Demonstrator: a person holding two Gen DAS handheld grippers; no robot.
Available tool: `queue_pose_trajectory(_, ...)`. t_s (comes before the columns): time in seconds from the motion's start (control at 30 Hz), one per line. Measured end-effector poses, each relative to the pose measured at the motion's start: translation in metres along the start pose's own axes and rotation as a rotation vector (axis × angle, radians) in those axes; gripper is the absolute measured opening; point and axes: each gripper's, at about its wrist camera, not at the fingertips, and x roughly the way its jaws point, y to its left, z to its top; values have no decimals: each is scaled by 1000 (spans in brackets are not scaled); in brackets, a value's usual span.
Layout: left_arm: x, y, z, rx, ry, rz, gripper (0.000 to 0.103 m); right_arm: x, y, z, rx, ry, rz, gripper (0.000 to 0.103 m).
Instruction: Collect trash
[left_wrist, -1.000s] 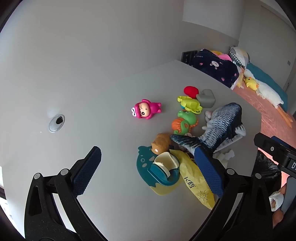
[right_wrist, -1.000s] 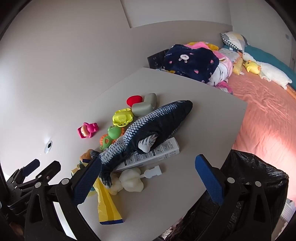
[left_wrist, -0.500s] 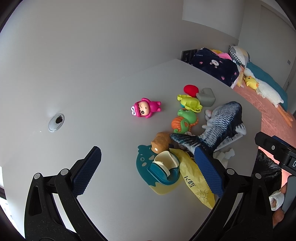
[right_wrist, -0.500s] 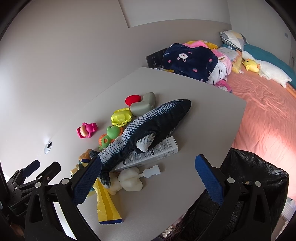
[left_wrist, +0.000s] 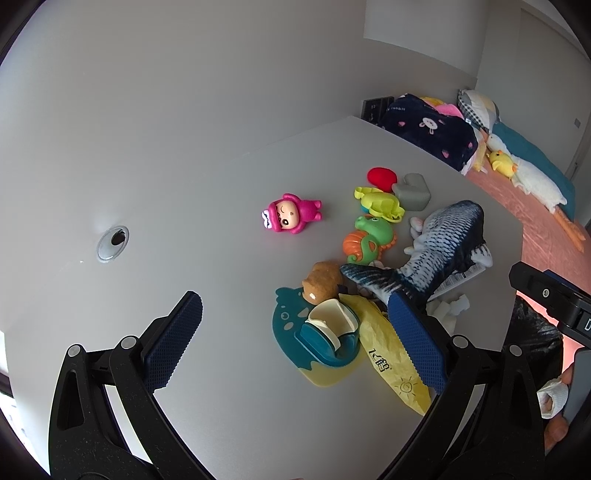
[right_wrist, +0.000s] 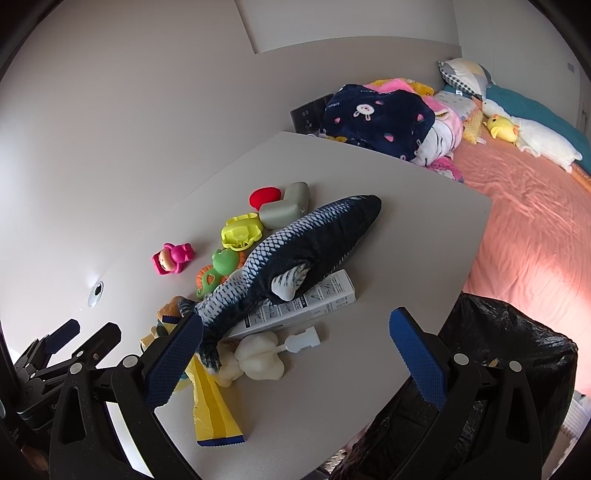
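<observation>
Currently: left gripper (left_wrist: 291, 345) and right gripper (right_wrist: 293, 360) both spread wide, holding nothing. Trash: yellow wrapper (right_wrist: 212, 408) at 7 o'clock of fish plush (right_wrist: 295, 251), white box (right_wrist: 314, 301) under it. Black bin bag (right_wrist: 509, 354) at table's (right_wrist: 406, 229) 4 o'clock edge. Advice: pinch wrapper's free end w/ right, avoid toys.

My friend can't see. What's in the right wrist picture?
The open right gripper hovers over a white table piled with toys, a plush fish lying on a white box. A black trash bag waits beside the table.
</observation>
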Motion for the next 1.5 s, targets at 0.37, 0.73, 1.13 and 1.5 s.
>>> queue_pose_trajectory(0.37,-1,-2,-1,14,1,7,97,0,1,0,0,3,0,101)
queue_pose_trajectory(0.73,0,-2,0,15,4,6,97,0,0,0,2,4,0,101)
queue_pose_trajectory(1.13,1,1,-1,-5,18,1,97,1,1,0,4,5,-2,101)
queue_pose_trajectory(1.5,14,17,7,-64,51,-26,97,11,-2,4,28,17,10,101)
